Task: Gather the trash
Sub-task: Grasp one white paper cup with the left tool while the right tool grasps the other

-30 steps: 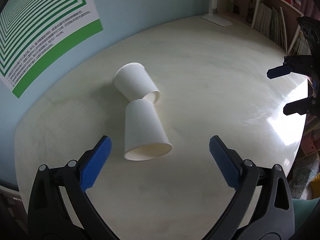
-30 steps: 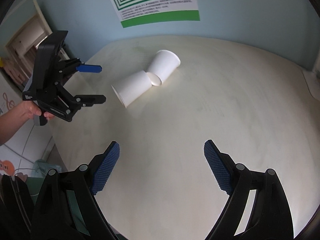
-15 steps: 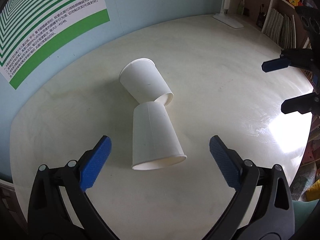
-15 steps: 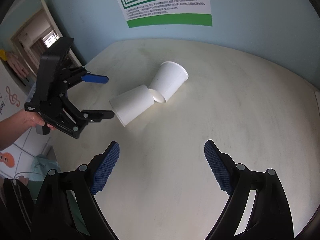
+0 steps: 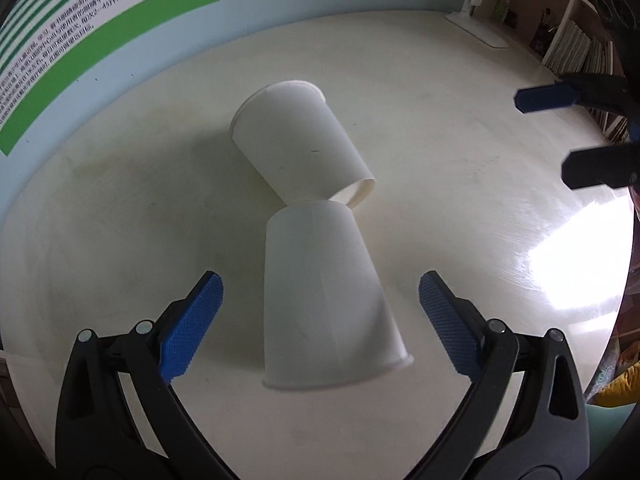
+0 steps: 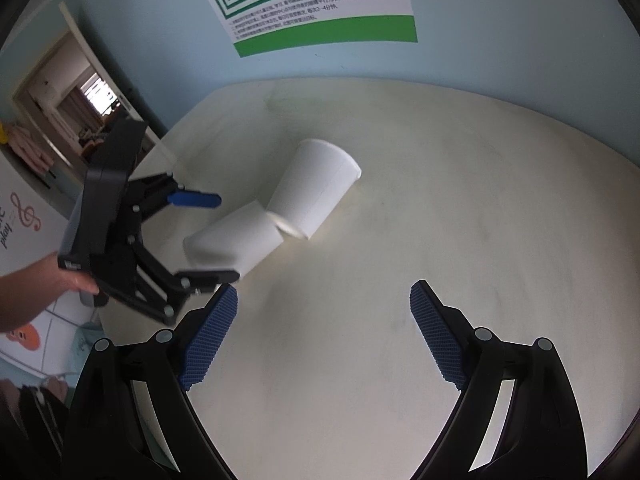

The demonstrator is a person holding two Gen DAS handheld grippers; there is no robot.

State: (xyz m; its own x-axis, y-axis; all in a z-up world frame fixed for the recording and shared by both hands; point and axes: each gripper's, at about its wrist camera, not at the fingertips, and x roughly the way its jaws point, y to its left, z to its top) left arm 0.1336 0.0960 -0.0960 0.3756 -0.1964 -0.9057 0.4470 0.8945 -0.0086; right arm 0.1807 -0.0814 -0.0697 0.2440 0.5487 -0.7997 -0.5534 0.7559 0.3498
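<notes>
Two white paper cups lie on their sides on the cream round table (image 5: 460,128), bases touching. The near cup (image 5: 320,300) lies with its rim toward my left gripper (image 5: 320,300), whose open blue pads straddle it without touching. The far cup (image 5: 300,148) lies behind it. In the right wrist view the near cup (image 6: 236,240) sits between the left gripper's fingers (image 6: 200,200) and the far cup (image 6: 316,188) lies beyond. My right gripper (image 6: 324,312) is open and empty, over the table some way short of the cups.
A green-and-white poster (image 6: 320,0) hangs on the blue wall behind the table. A white lamp base (image 5: 476,28) stands at the table's far edge, with bookshelves (image 5: 568,40) behind. A doorway (image 6: 80,112) opens on the left in the right wrist view.
My left gripper has moved forward, so the near cup now lies between its open pads. The right gripper has moved closer to the cups.
</notes>
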